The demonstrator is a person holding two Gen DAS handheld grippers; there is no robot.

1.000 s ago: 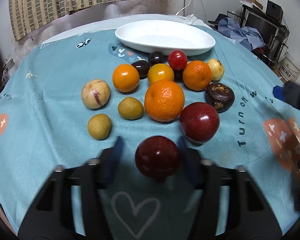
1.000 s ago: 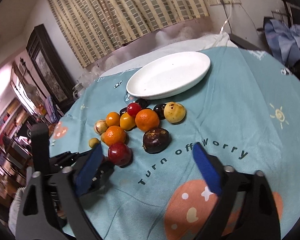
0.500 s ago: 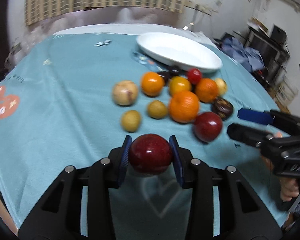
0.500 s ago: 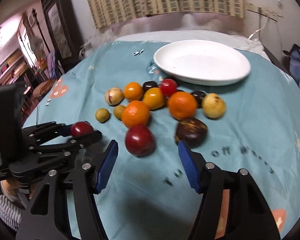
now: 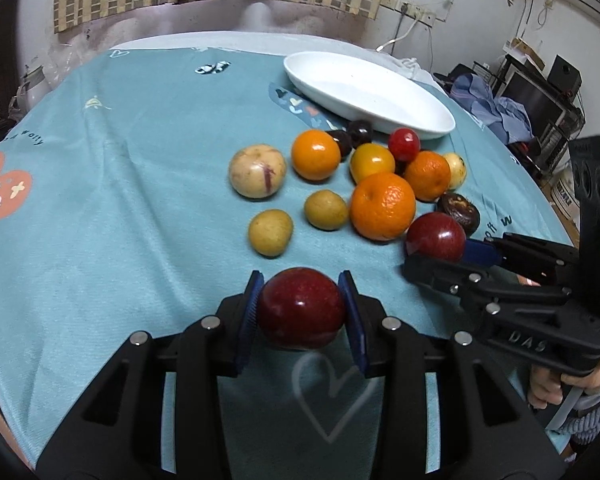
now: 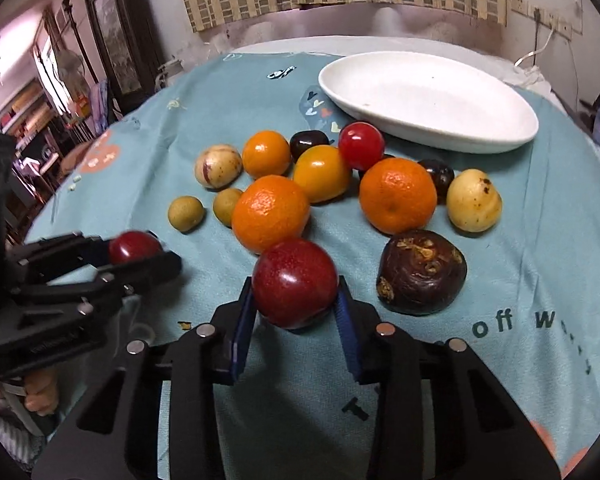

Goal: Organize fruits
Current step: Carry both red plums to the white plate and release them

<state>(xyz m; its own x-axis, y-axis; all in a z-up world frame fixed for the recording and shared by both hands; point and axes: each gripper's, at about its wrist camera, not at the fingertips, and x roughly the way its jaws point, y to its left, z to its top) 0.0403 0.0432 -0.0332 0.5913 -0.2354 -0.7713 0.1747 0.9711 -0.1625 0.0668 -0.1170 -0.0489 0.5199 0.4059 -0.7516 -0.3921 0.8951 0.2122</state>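
Note:
My left gripper [image 5: 300,280] is shut on a dark red apple [image 5: 300,316] held just above the teal cloth, in front of the fruit cluster. A second red apple [image 6: 292,272] sits at the near edge of the cluster, against a big orange [image 6: 270,212]. My right gripper [image 6: 294,292] has its jaws closing, and both blue pads touch that apple's sides. The left wrist view shows the right gripper [image 5: 452,256] at the second apple [image 5: 434,236]. A white oval dish [image 6: 428,96] lies empty behind the fruit.
Several fruits crowd together on the teal tablecloth [image 5: 120,200]: oranges, a yellow tomato [image 6: 320,174], a red tomato [image 6: 360,146], dark plums, small brown-green fruits, a pale melon [image 5: 258,170] and a dark wrinkled fruit [image 6: 422,276]. Furniture stands around the table.
The left gripper's pads closed onto the red apple and carried it a little sideways. The right gripper came down to the second red apple and narrowed around it.

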